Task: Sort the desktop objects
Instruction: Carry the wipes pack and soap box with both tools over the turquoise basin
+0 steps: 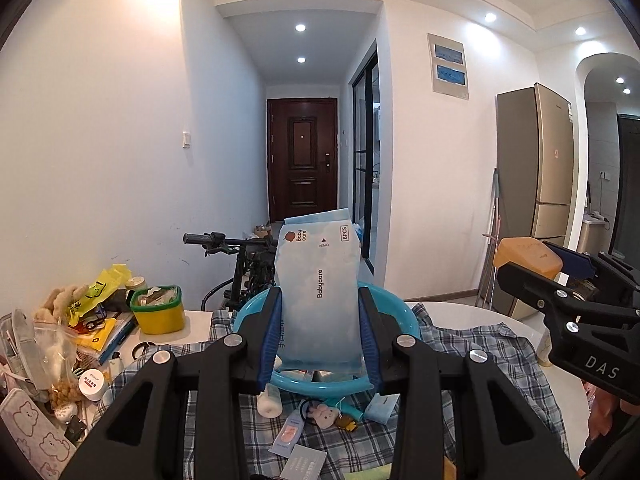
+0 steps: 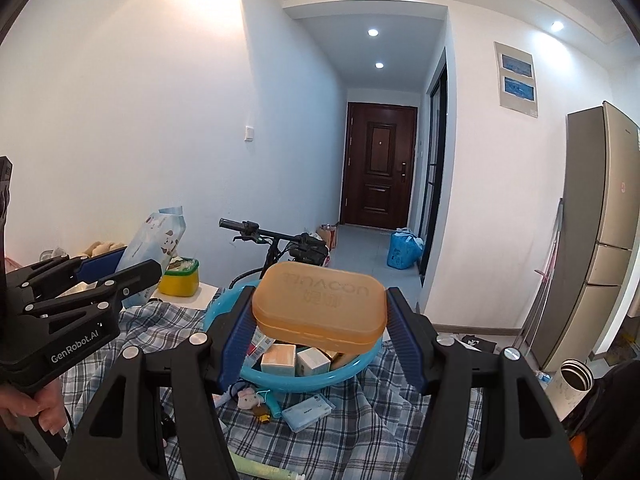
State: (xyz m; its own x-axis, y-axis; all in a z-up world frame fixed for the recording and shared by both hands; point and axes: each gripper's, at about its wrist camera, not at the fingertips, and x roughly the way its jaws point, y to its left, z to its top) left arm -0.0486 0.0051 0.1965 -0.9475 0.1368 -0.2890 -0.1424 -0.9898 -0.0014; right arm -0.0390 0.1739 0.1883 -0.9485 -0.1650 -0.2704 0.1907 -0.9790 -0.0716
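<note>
My left gripper (image 1: 320, 320) is shut on a pale blue "Babycare" wipes pack (image 1: 318, 288), held upright above the blue plastic basin (image 1: 248, 312). In the right wrist view the same pack (image 2: 154, 252) shows at the left between the left gripper's fingers. My right gripper (image 2: 320, 324) is shut on a translucent orange box (image 2: 320, 306) with raised lettering, lifted over the basin (image 2: 356, 364). That orange box (image 1: 526, 256) also appears at the right of the left wrist view. Small cartons (image 2: 296, 360) lie inside the basin.
A plaid cloth (image 2: 160, 324) covers the table under the basin. Small packets and a plush charm (image 2: 250, 394) lie in front of it. A yellow tub with a green lid (image 1: 158, 310), bags and a plush toy crowd the left. A steel flask (image 2: 574, 380) stands right; a bicycle (image 2: 280, 248) behind.
</note>
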